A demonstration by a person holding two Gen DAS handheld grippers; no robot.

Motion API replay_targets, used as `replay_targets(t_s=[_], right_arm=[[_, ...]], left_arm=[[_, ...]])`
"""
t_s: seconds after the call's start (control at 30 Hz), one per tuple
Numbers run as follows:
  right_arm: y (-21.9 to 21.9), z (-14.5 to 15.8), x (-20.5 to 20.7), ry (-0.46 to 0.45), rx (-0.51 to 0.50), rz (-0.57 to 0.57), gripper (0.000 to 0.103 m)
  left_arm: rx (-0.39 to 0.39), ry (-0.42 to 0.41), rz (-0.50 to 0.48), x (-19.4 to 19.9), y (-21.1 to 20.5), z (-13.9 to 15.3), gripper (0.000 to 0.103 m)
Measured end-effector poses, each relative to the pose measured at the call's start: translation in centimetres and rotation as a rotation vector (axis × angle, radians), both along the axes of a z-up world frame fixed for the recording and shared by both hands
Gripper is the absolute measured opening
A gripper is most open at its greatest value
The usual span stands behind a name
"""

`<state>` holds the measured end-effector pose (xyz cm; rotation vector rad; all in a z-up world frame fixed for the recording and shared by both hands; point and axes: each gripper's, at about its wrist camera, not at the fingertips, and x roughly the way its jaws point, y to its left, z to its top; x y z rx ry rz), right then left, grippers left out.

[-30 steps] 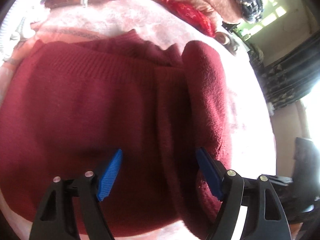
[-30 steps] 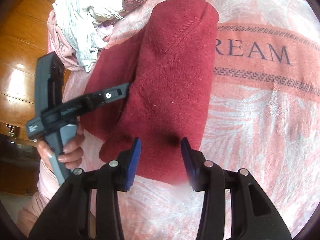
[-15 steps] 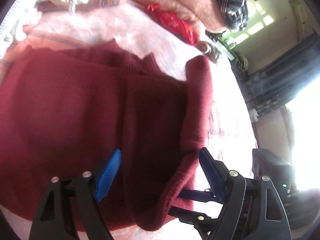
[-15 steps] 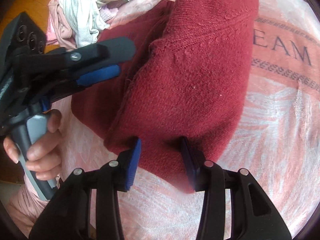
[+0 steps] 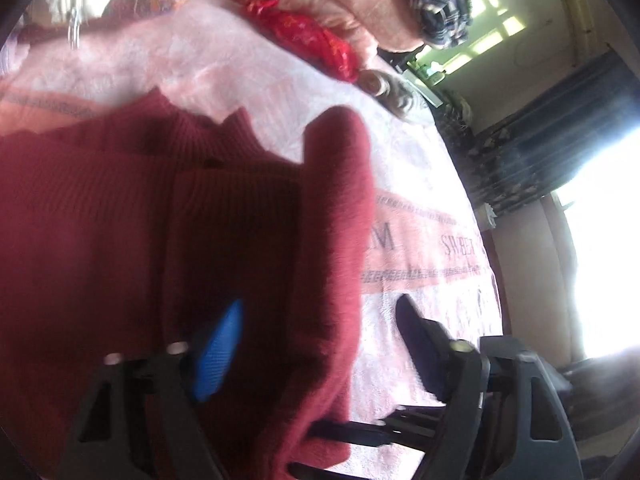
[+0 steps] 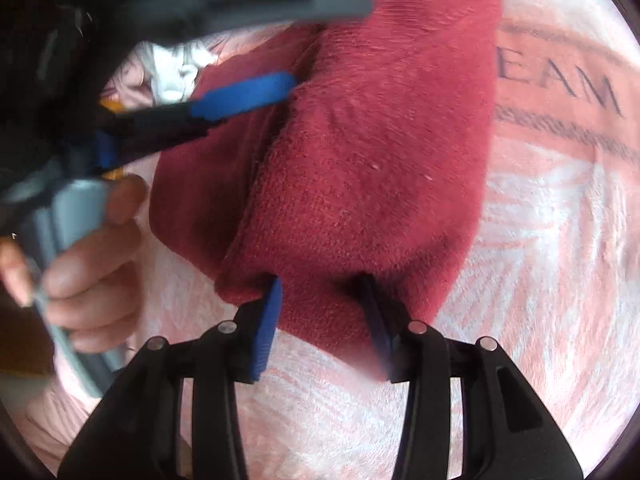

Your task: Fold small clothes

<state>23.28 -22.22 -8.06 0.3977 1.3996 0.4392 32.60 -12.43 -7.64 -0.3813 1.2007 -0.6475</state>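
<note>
- Two grippers work a maroon sweater point(image 6: 360, 168) lying on a pink blanket point(image 6: 560, 240).
- Right gripper point(image 6: 326, 320) is clamped on the sweater's near edge.
- Left gripper point(image 5: 320, 344) is closing around a raised fold at the sweater's right, pads not yet pressing.

Bed point(image 5: 420, 168) under pink-white blanket point(image 6: 560, 240) with printed lettering. Far right: pale wall point(image 5: 520, 52), dark patterned curtain point(image 5: 560, 140), window point(image 5: 600, 264) blown out by glaring daylight. More lit panes point(image 5: 492, 36) far back.
</note>
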Motion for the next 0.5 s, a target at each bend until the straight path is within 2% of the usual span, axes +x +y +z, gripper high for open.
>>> replay_targets(t_s=[0.03, 0.07, 0.23, 0.33, 0.5], right_arm=[[-0.7, 0.2, -0.3, -0.003, -0.008, -0.026, 0.037], [-1.1, 0.5, -0.5, -0.008, -0.021, -0.041, 0.037], [-3.0, 1.9, -1.1, -0.045, -0.069, -0.110, 0.039], [-3.6, 2.5, -0.8, -0.066, -0.079, -0.135, 0.039], [-3.7, 2.0, 1.9, -0.086, -0.082, -0.143, 0.039]], left_arm=[[-0.010, 0.019, -0.019, -0.1, 0.0, -0.7, 0.028], [-0.013, 0.029, -0.034, -0.1, -0.1, -1.1, 0.023], [0.086, -0.071, -0.009, -1.8, 0.8, -1.0, 0.017], [0.115, -0.075, 0.033, -2.4, 2.8, -0.4, 0.016], [0.150, -0.082, 0.009, -4.5, 5.6, 0.2, 0.016]])
